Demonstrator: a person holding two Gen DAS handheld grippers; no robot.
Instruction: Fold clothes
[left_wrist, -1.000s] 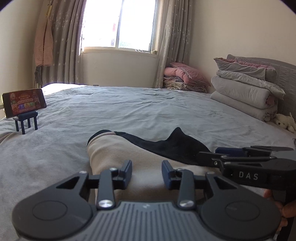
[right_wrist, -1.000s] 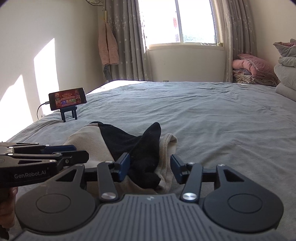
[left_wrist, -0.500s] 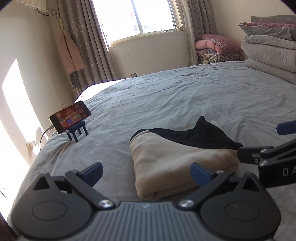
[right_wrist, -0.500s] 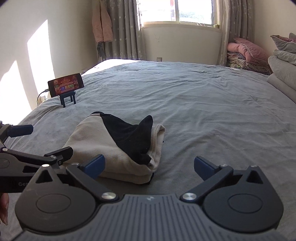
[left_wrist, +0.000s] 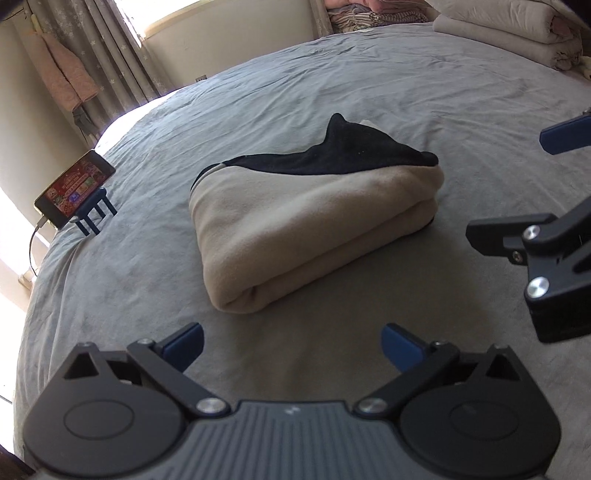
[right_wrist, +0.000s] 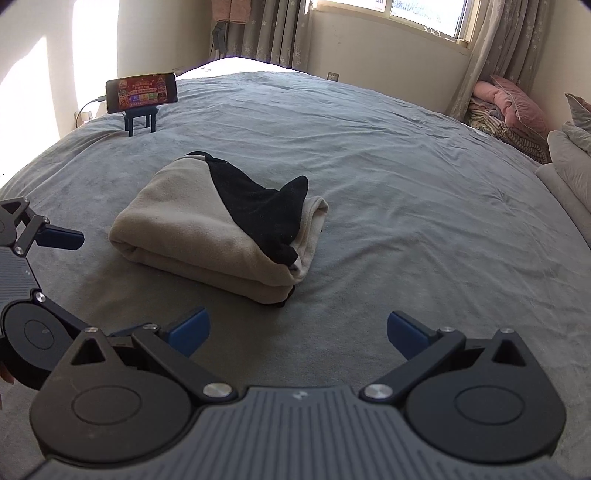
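A beige and black garment (left_wrist: 314, 218) lies folded into a thick bundle on the grey bed (left_wrist: 332, 85). It also lies mid-frame in the right wrist view as the garment (right_wrist: 207, 225). My left gripper (left_wrist: 291, 341) hovers open just in front of the bundle's near fold, with nothing between its blue pads. My right gripper (right_wrist: 297, 330) is likewise open and empty, held back from the bundle's near right corner. The right gripper shows at the right edge of the left wrist view (left_wrist: 546, 236); the left gripper shows at the left edge of the right wrist view (right_wrist: 33, 254).
A phone (right_wrist: 141, 91) with a lit screen stands on a small blue stand (right_wrist: 142, 117) at the bed's far left edge, a cable running from it. Folded quilts (left_wrist: 506, 22) are stacked at the head of the bed, and pink pillows (right_wrist: 506, 107) lie by the curtain.
Both grippers let go of the garment, opened wide and drew back and up from it. Both views now tilt further down, showing the whole folded bundle lying free.
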